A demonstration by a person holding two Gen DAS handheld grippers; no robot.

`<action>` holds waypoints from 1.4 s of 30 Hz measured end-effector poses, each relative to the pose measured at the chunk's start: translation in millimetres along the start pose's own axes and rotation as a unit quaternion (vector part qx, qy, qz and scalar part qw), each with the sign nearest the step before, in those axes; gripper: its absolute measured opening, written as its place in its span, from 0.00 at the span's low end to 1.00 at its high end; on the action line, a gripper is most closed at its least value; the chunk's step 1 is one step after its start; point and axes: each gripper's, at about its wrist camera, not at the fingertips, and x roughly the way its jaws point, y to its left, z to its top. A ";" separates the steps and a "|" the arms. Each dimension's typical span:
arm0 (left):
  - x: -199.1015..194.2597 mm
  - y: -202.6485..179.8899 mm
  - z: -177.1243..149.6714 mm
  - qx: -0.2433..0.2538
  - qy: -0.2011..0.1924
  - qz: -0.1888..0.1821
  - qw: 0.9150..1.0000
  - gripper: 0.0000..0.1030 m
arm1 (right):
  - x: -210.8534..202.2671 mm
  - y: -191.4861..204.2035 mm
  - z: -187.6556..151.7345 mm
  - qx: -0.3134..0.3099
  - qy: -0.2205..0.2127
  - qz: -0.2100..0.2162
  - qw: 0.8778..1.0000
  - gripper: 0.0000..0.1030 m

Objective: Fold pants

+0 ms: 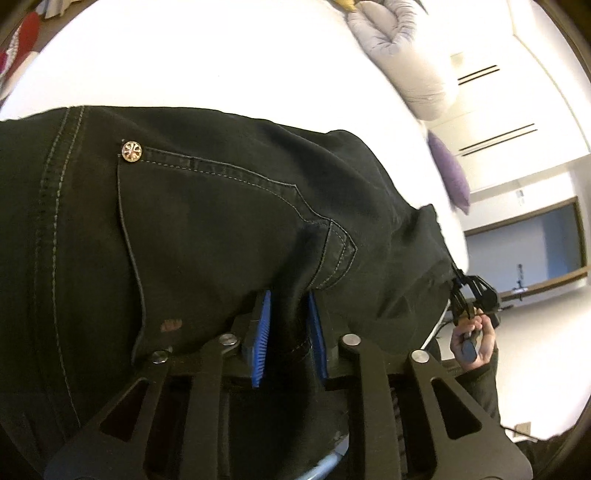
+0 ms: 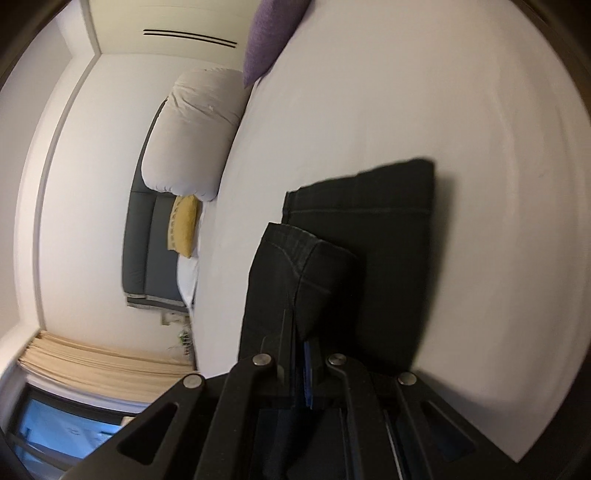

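The black pants (image 1: 207, 229) lie on the white bed (image 1: 221, 66), back pocket with its pale stitching and brass rivet (image 1: 132, 151) facing up. The left gripper (image 1: 286, 332) pinches a fold of the dark fabric between its blue-padded fingers (image 1: 260, 332) at six o'clock. The right gripper (image 2: 301, 365), fingers nearly pressed together, clamps the pants' edge; a folded part lies flat at one o'clock.

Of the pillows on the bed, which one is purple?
The small purple pillow at the bed's edge, beside the large white pillow; the third one is a yellow pillow.
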 end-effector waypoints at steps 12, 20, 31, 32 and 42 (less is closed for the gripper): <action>-31.5 -42.5 4.3 0.014 -0.034 -0.015 0.999 0.86 | -11.4 -22.7 14.9 0.014 -0.034 -0.023 0.999 0.04; -2.0 -35.2 -4.5 0.011 -0.008 -0.007 1.000 0.86 | -9.8 -15.7 14.1 0.007 -0.053 -0.049 0.997 0.04; 18.3 -34.3 0.4 0.031 -0.008 0.011 0.999 0.86 | 1.6 -18.8 26.2 -0.015 -0.038 -0.080 0.996 0.03; 18.9 -36.6 0.2 0.036 -0.007 0.015 0.999 0.86 | 1.5 -16.9 28.0 -0.017 -0.043 -0.083 0.995 0.03; 6.6 -24.4 -8.5 0.045 -0.009 0.014 0.999 0.86 | -6.9 -22.4 26.4 -0.022 -0.049 -0.094 0.994 0.01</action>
